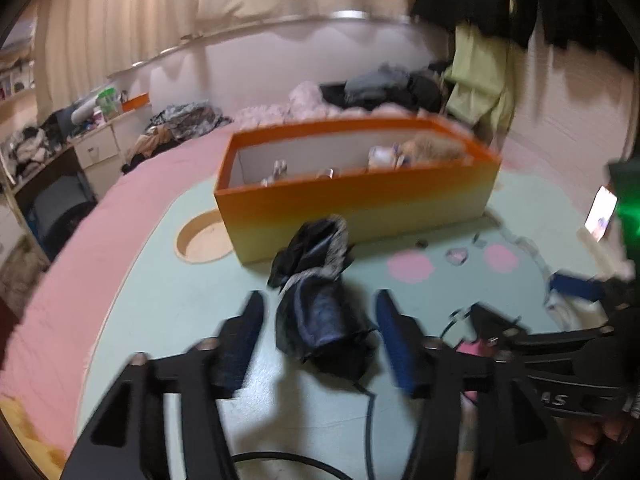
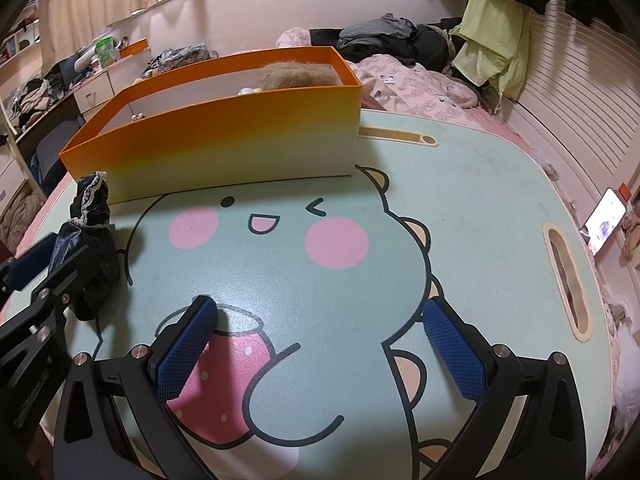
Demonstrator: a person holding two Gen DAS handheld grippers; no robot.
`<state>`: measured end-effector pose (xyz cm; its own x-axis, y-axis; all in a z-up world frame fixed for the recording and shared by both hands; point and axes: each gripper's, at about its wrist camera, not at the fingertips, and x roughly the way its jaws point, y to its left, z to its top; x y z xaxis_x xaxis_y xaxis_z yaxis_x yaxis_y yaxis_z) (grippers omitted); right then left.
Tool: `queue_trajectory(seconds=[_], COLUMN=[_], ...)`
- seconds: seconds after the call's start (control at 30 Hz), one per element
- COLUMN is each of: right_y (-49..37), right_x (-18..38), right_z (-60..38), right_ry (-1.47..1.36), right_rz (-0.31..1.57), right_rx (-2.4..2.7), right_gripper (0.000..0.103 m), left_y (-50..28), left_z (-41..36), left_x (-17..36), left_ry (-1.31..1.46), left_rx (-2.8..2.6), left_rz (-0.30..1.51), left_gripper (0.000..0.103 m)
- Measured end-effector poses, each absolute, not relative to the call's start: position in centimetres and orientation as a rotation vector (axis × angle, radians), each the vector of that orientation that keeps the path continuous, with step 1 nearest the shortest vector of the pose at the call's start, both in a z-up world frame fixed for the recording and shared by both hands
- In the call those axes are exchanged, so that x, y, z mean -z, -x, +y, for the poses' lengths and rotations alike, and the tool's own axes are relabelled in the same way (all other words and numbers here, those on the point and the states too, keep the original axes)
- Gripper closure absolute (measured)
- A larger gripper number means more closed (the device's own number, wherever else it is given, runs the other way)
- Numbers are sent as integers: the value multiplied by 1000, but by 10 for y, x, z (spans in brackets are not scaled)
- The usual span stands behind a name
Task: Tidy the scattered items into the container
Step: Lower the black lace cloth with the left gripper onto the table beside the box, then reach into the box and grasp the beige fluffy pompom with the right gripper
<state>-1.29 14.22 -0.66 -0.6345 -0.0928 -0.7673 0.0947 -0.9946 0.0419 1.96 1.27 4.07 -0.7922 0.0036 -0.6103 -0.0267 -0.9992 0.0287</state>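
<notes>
Left gripper (image 1: 320,320) sits low over the tabletop (image 1: 168,304) with its fingers (image 1: 244,336) spread apart; a crumpled black plastic bag (image 1: 320,300) lies between them, gaps visible on both sides, pads not pressing it. Bag rests on the tabletop, just in front of the orange container (image 1: 360,196) and close to its near wall — contact with the wall can't be told. Left view is motion-blurred.

Right wrist view: right gripper (image 2: 320,320) hovers above the printed cartoon on the tabletop (image 2: 480,200), fingers (image 2: 188,344) wide, nothing between them. The black plastic bag (image 2: 90,240) shows at the left edge, with the left gripper (image 2: 60,264) straddling it.

The orange container (image 2: 224,136) stands at the far side of the tabletop, open-topped, orange fading to cream down the wall. Inside — a tan furry item (image 2: 298,74) at the right end and a few small pale objects (image 1: 384,156), too blurred to identify.

A phone (image 2: 606,220) with a lit screen is propped off the right edge of the tabletop. Pile of clothes (image 2: 392,36) on the bed behind the container.
</notes>
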Motion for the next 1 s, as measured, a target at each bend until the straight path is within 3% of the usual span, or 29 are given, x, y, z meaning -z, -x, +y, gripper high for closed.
queue_trajectory(seconds=[0.03, 0.1, 0.17, 0.33, 0.8, 0.87, 1.0], right_y=[14, 15, 22, 68, 169, 167, 153], right_x=[4, -11, -33, -91, -38, -40, -60], right_z=[142, 143, 142, 137, 90, 88, 89], right_ry=[-1269, -1197, -1142, -1110, -1557, -1532, -1410], right_rz=[-10, -1, 20, -37, 261, 269, 221], right_rx=[2735, 2753, 2772, 2632, 2538, 2554, 2585], right_gripper=[1, 11, 34, 58, 60, 81, 81], left_y=[-23, -28, -29, -28, -27, -27, -28], left_z=[8, -2, -11, -23, -49, -53, -57], left_x=[-45, -52, -56, -57, -54, -54, -53], left_ry=[971, 919, 921, 941, 943, 943, 939], left_rx=[-2959, -2968, -2968, -2953, -2895, -2895, -2906], left_rz=[19, -31, -48, -117, -281, -293, -300], left_gripper=[28, 26, 26, 26, 26, 26, 26])
